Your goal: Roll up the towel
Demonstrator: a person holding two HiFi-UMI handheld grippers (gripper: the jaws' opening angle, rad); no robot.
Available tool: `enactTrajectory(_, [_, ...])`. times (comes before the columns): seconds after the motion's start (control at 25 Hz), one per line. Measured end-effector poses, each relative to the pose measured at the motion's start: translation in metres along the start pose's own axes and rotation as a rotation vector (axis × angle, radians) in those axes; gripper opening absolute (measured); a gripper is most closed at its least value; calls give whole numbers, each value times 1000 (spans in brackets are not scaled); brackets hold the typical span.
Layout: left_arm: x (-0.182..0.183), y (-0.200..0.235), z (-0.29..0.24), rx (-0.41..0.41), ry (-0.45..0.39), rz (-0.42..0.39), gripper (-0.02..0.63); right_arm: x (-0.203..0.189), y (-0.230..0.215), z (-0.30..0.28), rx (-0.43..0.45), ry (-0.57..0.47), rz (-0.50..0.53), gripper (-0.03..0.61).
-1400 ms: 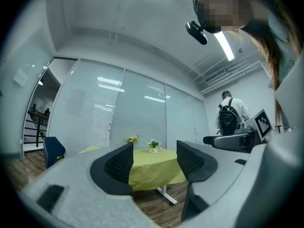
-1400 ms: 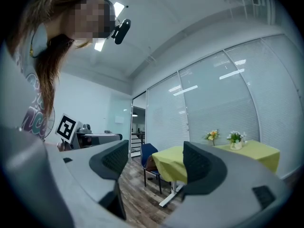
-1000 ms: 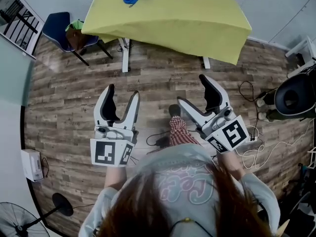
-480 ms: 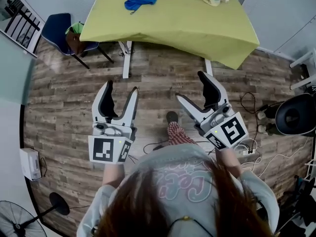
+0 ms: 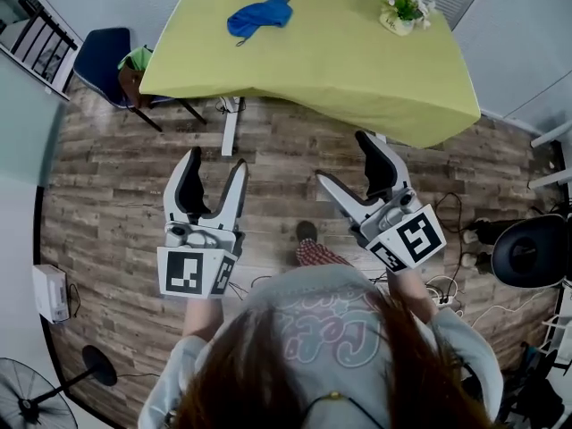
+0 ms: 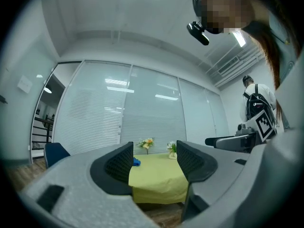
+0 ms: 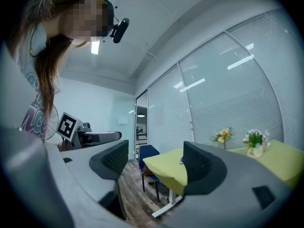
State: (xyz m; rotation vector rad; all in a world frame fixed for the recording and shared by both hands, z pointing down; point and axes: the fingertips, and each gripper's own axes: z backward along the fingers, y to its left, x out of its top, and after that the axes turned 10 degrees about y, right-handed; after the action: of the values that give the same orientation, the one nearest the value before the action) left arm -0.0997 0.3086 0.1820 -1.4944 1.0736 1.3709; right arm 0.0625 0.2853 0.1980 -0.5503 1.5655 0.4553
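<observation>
The blue towel (image 5: 259, 14) lies crumpled near the far left corner of the yellow-green tabletop (image 5: 340, 61), well apart from a small pot of flowers (image 5: 404, 12) at the far right. Both grippers hang over the wooden floor (image 5: 107, 177), short of the table. The left gripper (image 5: 216, 164) and right gripper (image 5: 344, 159) each have their fingers (image 5: 188, 190) spread wide and empty. A blue chair (image 5: 100, 50) stands by the table's left end.

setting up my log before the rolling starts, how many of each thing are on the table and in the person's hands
towel: 1
flower pot: 1
tools: 2, left tool and right tool, both open and empty
total: 4
</observation>
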Motion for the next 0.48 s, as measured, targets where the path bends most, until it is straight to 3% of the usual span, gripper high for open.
enactTrajectory(0.48, [3,17,-99,85,-7,-5,256,5,-94,-53,82,6,11,347])
